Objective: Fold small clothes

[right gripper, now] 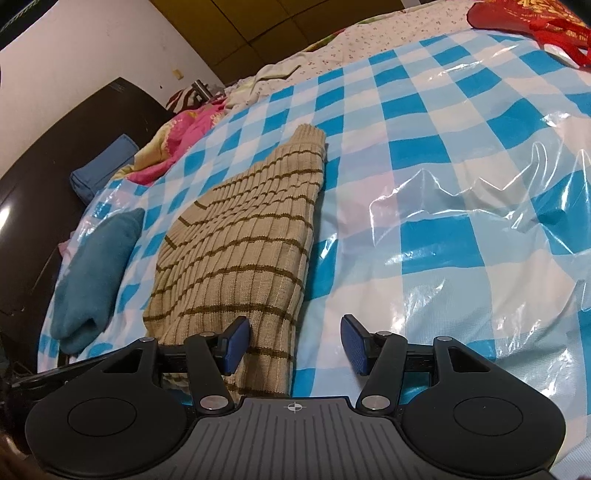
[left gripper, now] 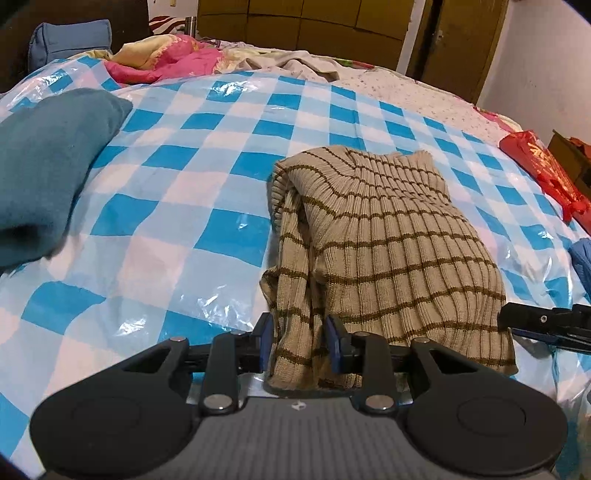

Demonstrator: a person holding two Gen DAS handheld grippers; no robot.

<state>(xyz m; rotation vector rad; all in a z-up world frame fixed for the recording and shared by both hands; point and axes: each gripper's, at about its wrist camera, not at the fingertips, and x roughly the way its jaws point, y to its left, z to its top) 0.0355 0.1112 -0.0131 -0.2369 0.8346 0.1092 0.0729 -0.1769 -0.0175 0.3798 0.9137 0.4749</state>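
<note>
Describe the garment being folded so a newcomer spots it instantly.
On the blue-and-white checked plastic sheet covering the bed, look near the front edge, right of the plain teal cloth. The striped sweater lies there: beige ribbed knit with thin brown stripes, the only patterned garment.

This is a bedroom in a home: a big bed (left gripper: 406,85) with a pillow (left gripper: 70,40), a pink blanket (left gripper: 177,62) and a brown wardrobe (left gripper: 303,26) behind it
</note>
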